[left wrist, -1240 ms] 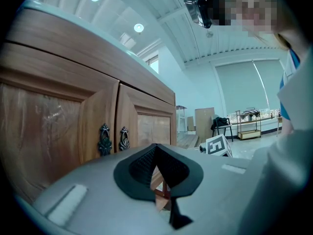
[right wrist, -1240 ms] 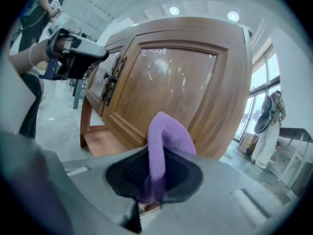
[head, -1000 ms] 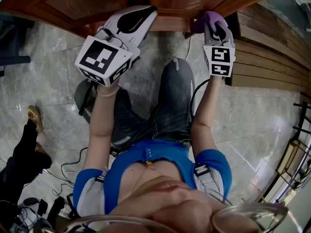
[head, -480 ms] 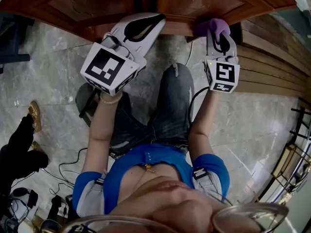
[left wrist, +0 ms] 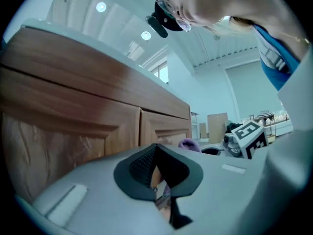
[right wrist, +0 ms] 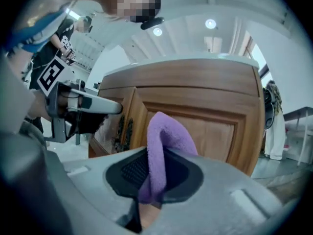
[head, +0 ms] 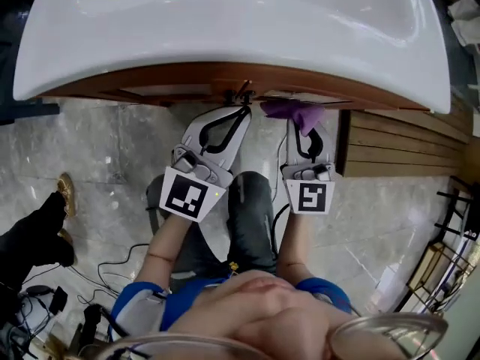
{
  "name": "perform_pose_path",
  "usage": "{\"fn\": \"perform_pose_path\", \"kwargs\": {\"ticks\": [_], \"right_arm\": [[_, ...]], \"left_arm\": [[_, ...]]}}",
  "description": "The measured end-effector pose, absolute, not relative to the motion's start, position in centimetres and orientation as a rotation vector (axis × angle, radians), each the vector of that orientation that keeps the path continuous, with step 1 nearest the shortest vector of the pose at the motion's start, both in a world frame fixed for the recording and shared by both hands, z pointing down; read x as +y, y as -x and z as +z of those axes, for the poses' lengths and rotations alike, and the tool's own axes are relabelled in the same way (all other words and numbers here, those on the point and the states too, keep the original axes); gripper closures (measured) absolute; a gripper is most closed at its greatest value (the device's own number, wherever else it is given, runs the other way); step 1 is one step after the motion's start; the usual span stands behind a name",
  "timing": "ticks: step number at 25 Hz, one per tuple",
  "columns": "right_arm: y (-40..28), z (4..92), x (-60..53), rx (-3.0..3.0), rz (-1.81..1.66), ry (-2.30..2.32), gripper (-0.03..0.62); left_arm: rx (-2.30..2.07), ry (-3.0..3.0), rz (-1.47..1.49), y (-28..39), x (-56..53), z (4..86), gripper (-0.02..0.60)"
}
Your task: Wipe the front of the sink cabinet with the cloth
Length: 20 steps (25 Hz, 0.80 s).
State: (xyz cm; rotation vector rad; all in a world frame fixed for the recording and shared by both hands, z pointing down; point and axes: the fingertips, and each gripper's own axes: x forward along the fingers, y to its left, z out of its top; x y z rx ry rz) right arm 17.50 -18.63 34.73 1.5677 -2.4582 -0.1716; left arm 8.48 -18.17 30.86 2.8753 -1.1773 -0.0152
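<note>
The brown wooden sink cabinet [head: 150, 81] runs under a white basin [head: 225, 28]. My right gripper [head: 301, 120] is shut on a purple cloth [head: 291, 111], which presses against the top of the right door beside the middle seam. In the right gripper view the cloth [right wrist: 165, 133] folds up out of the jaws in front of the panelled door [right wrist: 220, 126]. My left gripper [head: 241, 111] is shut and holds nothing; its tips sit at the metal door handles [head: 241, 93]. In the left gripper view that gripper [left wrist: 157, 151] points at the left doors [left wrist: 73, 111].
A slatted wooden panel [head: 397, 145] stands to the right of the cabinet. Another person's dark leg and shoe [head: 41, 227] are at the left, with cables [head: 112, 265] on the marble floor. A metal rack [head: 450, 235] is at the far right.
The head view has swung up, so the basin now shows. Both grippers have risen along the cabinet front, and the cloth has shifted left toward the door seam.
</note>
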Motion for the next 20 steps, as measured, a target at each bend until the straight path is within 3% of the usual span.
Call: {"fn": "perform_pose_path", "kwargs": {"ticks": [6, 20], "right_arm": [[-13.5, 23.8, -17.2, -2.517, -0.086, -1.434, 0.537], [-12.6, -15.9, -9.2, -2.601, -0.222, -1.275, 0.537]], "left_arm": [[-1.194, -2.759, 0.015, -7.0, -17.8, 21.1, 0.581], [-1.383, -2.798, -0.106, -8.1, -9.5, -18.9, 0.581]]}}
